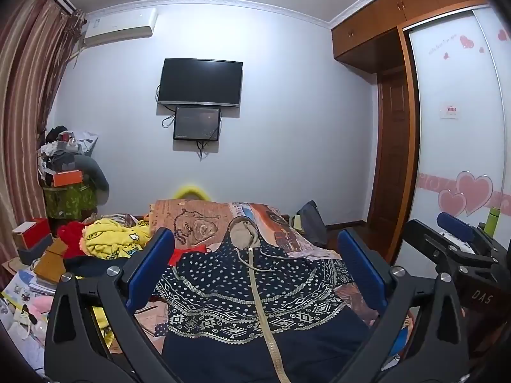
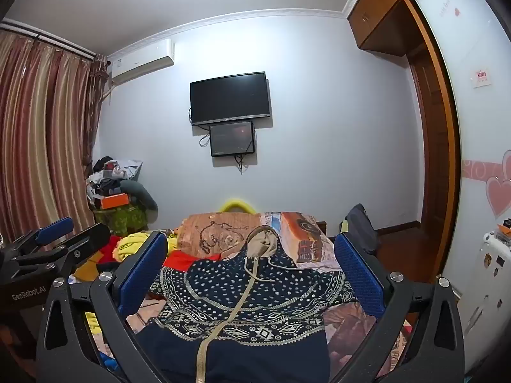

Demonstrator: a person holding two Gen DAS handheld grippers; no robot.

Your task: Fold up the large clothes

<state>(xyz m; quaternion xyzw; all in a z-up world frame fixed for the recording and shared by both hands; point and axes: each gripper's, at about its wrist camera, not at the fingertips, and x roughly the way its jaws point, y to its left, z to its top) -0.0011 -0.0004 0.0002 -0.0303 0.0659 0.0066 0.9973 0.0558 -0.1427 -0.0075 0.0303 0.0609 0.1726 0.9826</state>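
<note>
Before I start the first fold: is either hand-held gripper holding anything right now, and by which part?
Nothing is held. The left hand-held gripper and right hand-held gripper are both open above the navy patterned zip hoodie, which lies flat on the bed.

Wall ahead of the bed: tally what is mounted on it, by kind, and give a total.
Large black TV: 1
Smaller dark screen below it: 1
White air conditioner, upper left: 1
Total: 3
</note>
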